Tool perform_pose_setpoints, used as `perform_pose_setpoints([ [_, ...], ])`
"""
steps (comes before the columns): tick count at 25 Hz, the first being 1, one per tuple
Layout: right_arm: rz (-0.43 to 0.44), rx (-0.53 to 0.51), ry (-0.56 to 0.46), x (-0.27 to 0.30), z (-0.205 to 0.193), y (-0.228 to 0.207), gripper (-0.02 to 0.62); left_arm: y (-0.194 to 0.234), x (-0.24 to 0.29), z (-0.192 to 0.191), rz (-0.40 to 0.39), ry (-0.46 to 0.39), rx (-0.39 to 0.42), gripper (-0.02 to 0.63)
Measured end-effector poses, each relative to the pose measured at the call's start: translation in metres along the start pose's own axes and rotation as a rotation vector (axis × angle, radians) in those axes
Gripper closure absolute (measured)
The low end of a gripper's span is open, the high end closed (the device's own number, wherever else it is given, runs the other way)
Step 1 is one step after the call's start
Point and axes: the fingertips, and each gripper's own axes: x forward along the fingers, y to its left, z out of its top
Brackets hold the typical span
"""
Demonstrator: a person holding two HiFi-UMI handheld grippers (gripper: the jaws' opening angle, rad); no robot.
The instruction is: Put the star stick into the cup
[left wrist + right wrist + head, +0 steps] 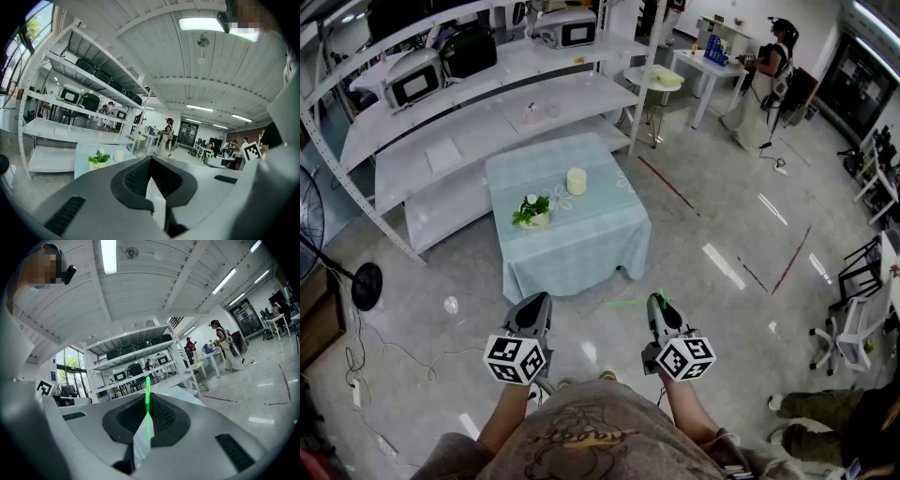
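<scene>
A thin green star stick (pixel 628 303) is pinched in my right gripper (pixel 657 302); in the right gripper view the stick (pixel 147 399) rises straight up from between the closed jaws (pixel 146 427). Its star end is not clear in any view. The cream cup (pixel 576 181) stands upright on a low table with a pale teal cloth (pixel 581 244), some way ahead of both grippers. My left gripper (pixel 536 302) is held level beside the right one, shut and empty (pixel 157 197). The left gripper view shows the cup (pixel 119 155) far off.
A small potted plant (pixel 532 210) sits on the table left of the cup. White shelving with microwaves (pixel 412 80) runs behind the table. A fan base (pixel 366 286) stands at left, an office chair (pixel 853 328) at right, and a person (pixel 769 75) far back.
</scene>
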Motion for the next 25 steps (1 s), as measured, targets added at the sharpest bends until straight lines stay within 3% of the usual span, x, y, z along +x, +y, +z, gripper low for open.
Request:
perform_pose_setpoints([
  [9,0.029,-0.016,-0.023,0.003,0.001,0.019,0.578,0.005,-0.006,0.006,-0.017,-0.012,0.003,0.586],
  [25,-0.002,-0.039,-0.028,0.021,-0.023,0.049,0.578,0.035,-0.011,0.002,-0.065,-0.01,0.011,0.586],
])
